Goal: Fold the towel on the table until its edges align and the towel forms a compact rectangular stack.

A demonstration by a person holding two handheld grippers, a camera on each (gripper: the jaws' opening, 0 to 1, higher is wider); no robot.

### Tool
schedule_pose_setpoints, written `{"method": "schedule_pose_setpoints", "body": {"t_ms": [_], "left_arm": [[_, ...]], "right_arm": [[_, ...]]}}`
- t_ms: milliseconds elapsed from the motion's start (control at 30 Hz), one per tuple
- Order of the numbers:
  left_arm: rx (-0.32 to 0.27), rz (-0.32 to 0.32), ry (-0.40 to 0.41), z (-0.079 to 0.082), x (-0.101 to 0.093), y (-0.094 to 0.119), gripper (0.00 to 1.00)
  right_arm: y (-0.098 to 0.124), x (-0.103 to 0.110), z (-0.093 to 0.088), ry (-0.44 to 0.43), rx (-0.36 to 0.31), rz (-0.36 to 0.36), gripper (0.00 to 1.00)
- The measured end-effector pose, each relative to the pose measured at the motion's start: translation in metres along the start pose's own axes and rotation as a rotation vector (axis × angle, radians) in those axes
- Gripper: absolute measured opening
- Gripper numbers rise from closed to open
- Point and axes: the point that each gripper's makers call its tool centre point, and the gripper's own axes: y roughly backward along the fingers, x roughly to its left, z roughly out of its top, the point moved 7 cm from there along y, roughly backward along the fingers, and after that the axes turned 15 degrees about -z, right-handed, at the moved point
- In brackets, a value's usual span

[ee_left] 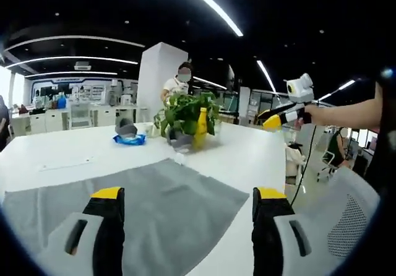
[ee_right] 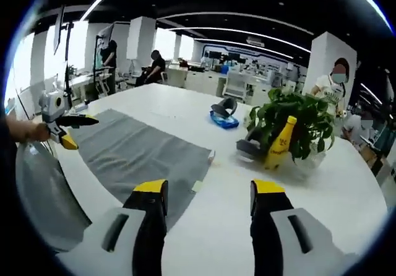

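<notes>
The left claw gapes wide with nothing in it, its 2 jaws hovering over the grey towel, which lies flat on the white worktop. The right claw is equally wide and empty above bare worktop, the towel at its 10 o'clock. A potted plant and yellow bottle sit at 1 o'clock.

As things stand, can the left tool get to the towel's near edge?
Probably yes. The left tool is open and hovers just above the flat grey towel, with nothing between them. The plant and yellow bottle sit farther back on the table.
</notes>
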Motion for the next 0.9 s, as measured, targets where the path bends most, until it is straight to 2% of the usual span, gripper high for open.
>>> {"method": "schedule_pose_setpoints", "body": {"t_ms": [133, 167, 200, 367, 433, 467, 567, 800, 900], "left_arm": [[0.013, -0.014, -0.005, -0.002, -0.004, -0.001, 0.87], [0.017, -0.015, -0.011, -0.003, -0.004, 0.000, 0.86], [0.018, -0.016, -0.012, -0.003, -0.004, 0.000, 0.85], [0.012, -0.032, 0.009, -0.002, -0.007, 0.000, 0.80], [0.020, -0.034, 0.010, -0.003, -0.008, 0.000, 0.79], [0.024, -0.035, 0.009, -0.003, -0.008, 0.000, 0.79], [0.025, -0.035, 0.005, -0.003, -0.008, 0.000, 0.79], [0.040, -0.039, 0.003, -0.005, -0.009, -0.002, 0.78], [0.045, -0.047, 0.004, -0.005, -0.010, -0.002, 0.78]], "right_arm": [[-0.013, 0.023, -0.021, 0.026, 0.082, 0.023, 0.41], [-0.017, 0.030, -0.031, 0.019, 0.134, 0.026, 0.40], [-0.021, 0.035, -0.037, 0.016, 0.156, 0.040, 0.40], [-0.040, 0.061, -0.070, -0.079, 0.286, 0.087, 0.34], [-0.049, 0.065, -0.083, -0.077, 0.327, 0.089, 0.32], [-0.056, 0.065, -0.094, -0.096, 0.375, 0.092, 0.31], [-0.065, 0.066, -0.111, -0.151, 0.446, 0.091, 0.26], [-0.077, 0.071, -0.137, -0.179, 0.556, 0.102, 0.21], [-0.079, 0.073, -0.145, -0.180, 0.578, 0.104, 0.18]]}}
